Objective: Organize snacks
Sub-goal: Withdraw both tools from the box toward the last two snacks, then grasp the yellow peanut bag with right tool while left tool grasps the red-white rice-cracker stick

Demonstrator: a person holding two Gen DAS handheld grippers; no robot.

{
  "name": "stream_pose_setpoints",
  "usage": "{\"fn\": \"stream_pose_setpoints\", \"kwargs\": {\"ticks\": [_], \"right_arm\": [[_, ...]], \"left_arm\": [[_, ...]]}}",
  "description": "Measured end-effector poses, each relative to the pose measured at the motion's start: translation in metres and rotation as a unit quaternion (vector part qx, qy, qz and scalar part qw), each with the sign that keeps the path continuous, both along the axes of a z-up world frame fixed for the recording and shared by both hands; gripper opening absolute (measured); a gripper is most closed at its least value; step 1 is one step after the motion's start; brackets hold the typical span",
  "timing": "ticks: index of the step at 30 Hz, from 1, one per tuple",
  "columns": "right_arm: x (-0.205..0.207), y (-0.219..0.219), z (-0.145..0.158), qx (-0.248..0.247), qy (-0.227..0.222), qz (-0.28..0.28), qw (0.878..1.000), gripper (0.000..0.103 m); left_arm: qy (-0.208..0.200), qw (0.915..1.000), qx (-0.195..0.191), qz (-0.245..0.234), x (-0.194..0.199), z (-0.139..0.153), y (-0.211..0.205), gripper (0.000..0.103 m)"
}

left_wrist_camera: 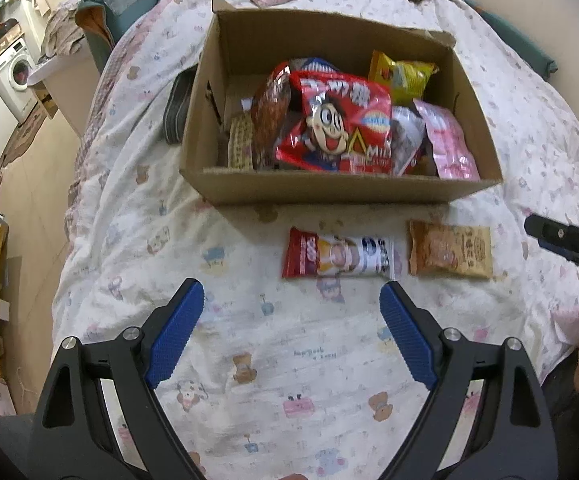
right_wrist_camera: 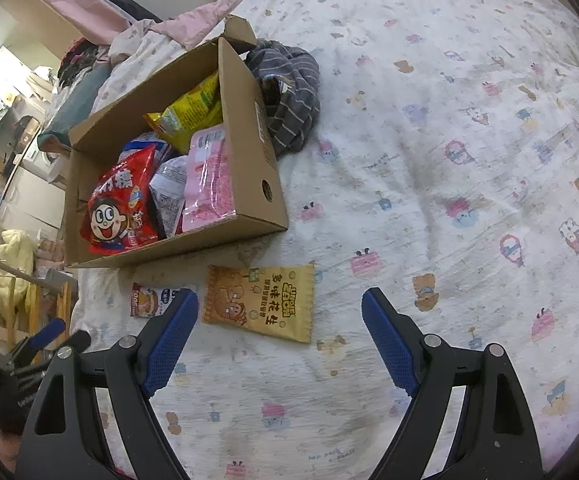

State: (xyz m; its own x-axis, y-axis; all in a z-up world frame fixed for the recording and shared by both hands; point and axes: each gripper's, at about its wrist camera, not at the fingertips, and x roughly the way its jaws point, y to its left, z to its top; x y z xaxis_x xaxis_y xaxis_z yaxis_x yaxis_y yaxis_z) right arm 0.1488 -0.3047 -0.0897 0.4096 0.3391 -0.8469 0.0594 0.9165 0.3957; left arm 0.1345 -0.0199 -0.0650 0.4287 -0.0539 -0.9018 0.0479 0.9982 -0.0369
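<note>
A cardboard box [left_wrist_camera: 329,192] [right_wrist_camera: 249,152] stands on the bed, holding several snack bags, a big red bag [left_wrist_camera: 337,128] [right_wrist_camera: 123,208] among them. In front of it lie a red-and-white packet [left_wrist_camera: 337,258] [right_wrist_camera: 149,300] and an orange peanut packet [left_wrist_camera: 449,254] [right_wrist_camera: 259,304], both flat on the quilt. My left gripper [left_wrist_camera: 291,292] hovers open just short of the red-and-white packet, nothing between its fingers. My right gripper [right_wrist_camera: 279,300] is open too, and the peanut packet lies just beyond its fingertips, toward the left one. The right gripper's tip [left_wrist_camera: 561,236] shows at the left wrist view's right edge.
A quilt with cartoon prints [left_wrist_camera: 289,360] [right_wrist_camera: 449,160] covers the bed. A grey striped garment [right_wrist_camera: 289,92] lies bunched behind the box. A dark flat object [left_wrist_camera: 175,108] lies left of the box. The bed's left edge drops to a floor with a washing machine [left_wrist_camera: 13,76] and clutter.
</note>
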Motion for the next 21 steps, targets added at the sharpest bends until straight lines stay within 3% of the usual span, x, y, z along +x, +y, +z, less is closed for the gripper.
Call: {"fn": "stream_pose_setpoints", "kwargs": {"ticks": [12, 19, 21], "right_arm": [[0.010, 0.008, -0.013, -0.017, 0.023, 0.009, 1.000, 0.086], [0.029, 0.023, -0.035, -0.014, 0.060, 0.018, 0.998, 0.090], [0.036, 0.037, -0.042, -0.037, 0.071, 0.033, 0.996, 0.092]], "left_arm": [[0.037, 0.9991, 0.016, 0.012, -0.002, -0.022, 0.004, 0.088], [0.059, 0.9976, 0.000, 0.035, -0.001, -0.031, 0.020, 0.088], [0.061, 0.9975, -0.003, 0.037, 0.000, -0.031, 0.023, 0.088]]}}
